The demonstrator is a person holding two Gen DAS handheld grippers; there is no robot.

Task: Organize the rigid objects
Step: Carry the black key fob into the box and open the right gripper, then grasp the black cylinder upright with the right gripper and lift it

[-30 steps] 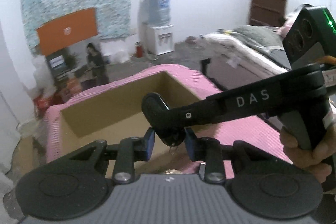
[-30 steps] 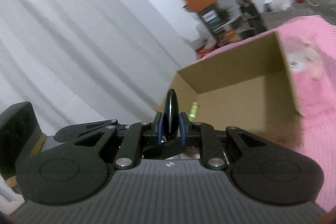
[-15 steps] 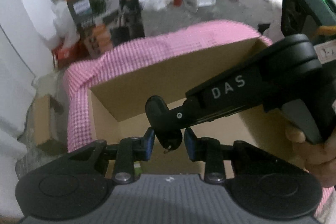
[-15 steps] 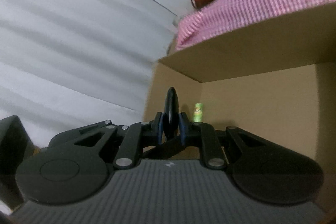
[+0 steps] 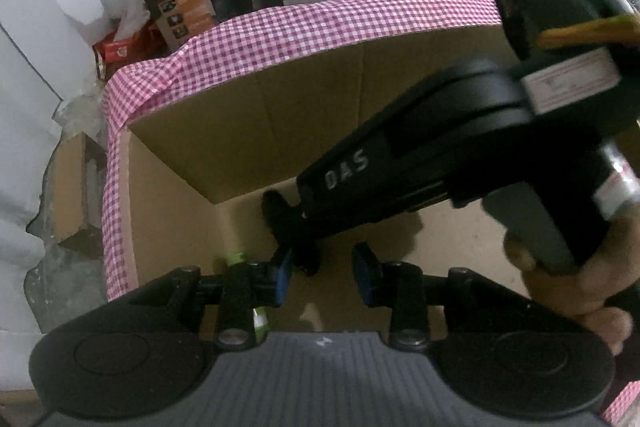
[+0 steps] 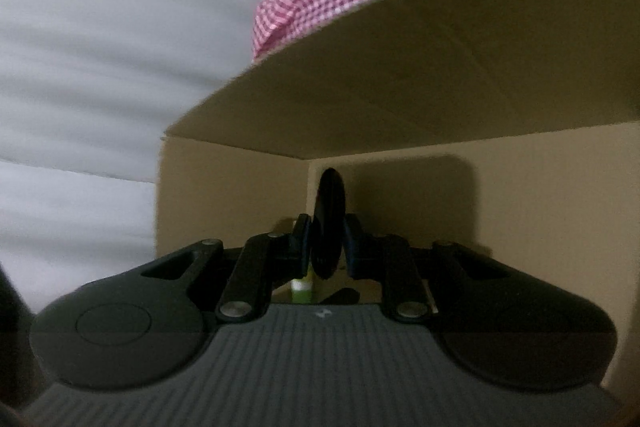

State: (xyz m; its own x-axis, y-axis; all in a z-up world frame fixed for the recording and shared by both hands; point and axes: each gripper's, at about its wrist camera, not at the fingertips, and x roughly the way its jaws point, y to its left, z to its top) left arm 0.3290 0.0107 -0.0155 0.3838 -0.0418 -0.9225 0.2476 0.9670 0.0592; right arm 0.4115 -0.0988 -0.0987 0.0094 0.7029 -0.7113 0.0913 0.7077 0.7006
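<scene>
The left gripper (image 5: 322, 279) points steeply down into the cardboard box (image 5: 312, 115). Its jaws have just been opening and now stand narrowly apart. The flat black object (image 5: 278, 211) hangs between them, close against the left pad, with a clear gap to the right pad, so they no longer press on it. The right gripper (image 6: 328, 247) is pinched tight on that object, holding it edge-on inside the box, above the floor near a far corner. A small green-and-white container (image 6: 302, 283) lies on the box floor just under both tools. Beyond the far box wall runs a pink checked cloth (image 5: 320, 23).

The main risk, as I judge it, is that the thin object, gripped only at its edge, pivots or slips out and lands on the container. A further descent could also knock a tool against the box wall.
</scene>
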